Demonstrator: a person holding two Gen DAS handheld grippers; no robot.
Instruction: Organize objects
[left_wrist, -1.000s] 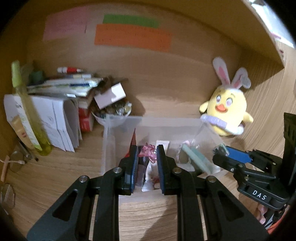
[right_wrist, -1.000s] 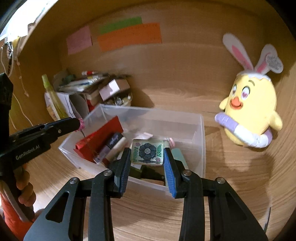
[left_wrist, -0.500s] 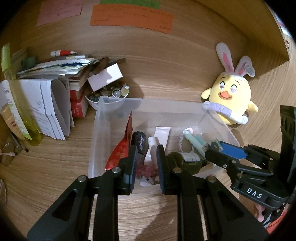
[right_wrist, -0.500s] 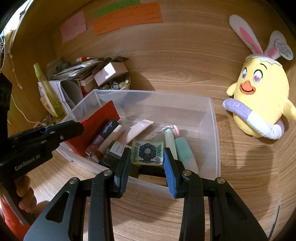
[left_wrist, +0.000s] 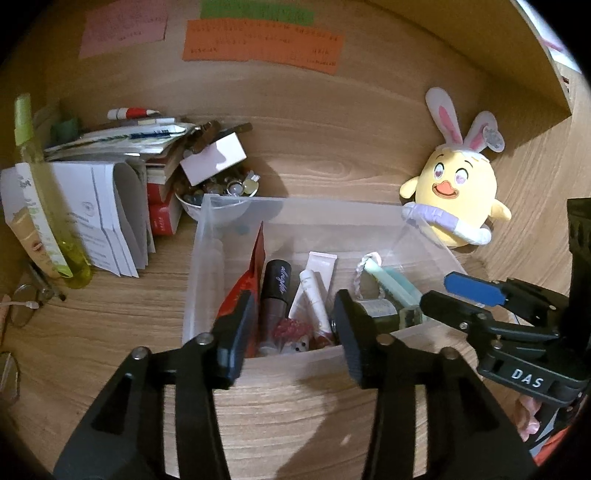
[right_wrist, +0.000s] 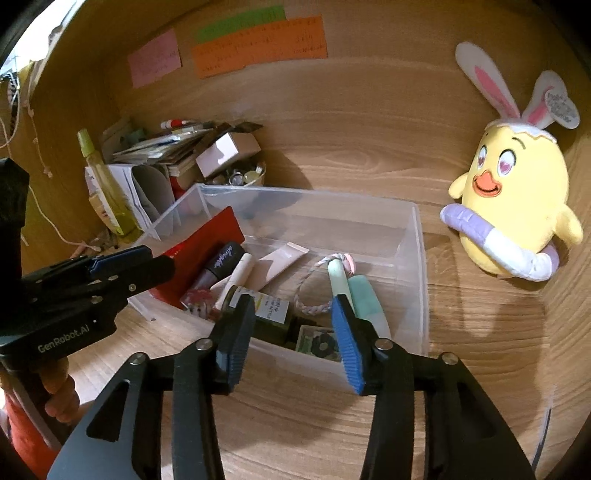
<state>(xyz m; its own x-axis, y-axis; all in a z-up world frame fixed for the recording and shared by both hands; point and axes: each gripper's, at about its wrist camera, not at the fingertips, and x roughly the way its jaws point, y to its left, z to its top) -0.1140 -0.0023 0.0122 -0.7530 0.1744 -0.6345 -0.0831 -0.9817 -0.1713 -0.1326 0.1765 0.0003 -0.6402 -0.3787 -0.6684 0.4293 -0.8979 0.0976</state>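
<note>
Below each just-opened, empty hand-held gripper (left_wrist: 293, 328) (right_wrist: 293, 334), the dropped trinket (left_wrist: 291, 328) and card (right_wrist: 319, 345) lie inside the bin (right_wrist: 417, 258).

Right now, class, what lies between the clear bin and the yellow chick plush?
Only bare wooden desk separates the clear bin from the chick plush; the right wrist view shows it best.

Bin (left_wrist: 295, 206) is clear plastic, smooth, slightly frosted; desk (left_wrist: 288, 413) is matt wood-grain laminate; chick toy (right_wrist: 517, 206) is soft plush cloth; wall notes (left_wrist: 258, 44) are matt paper; dark bottle (right_wrist: 273, 317) looks glossy glass with paper label; braided cord (right_wrist: 314, 288) is woven cloth.
</note>
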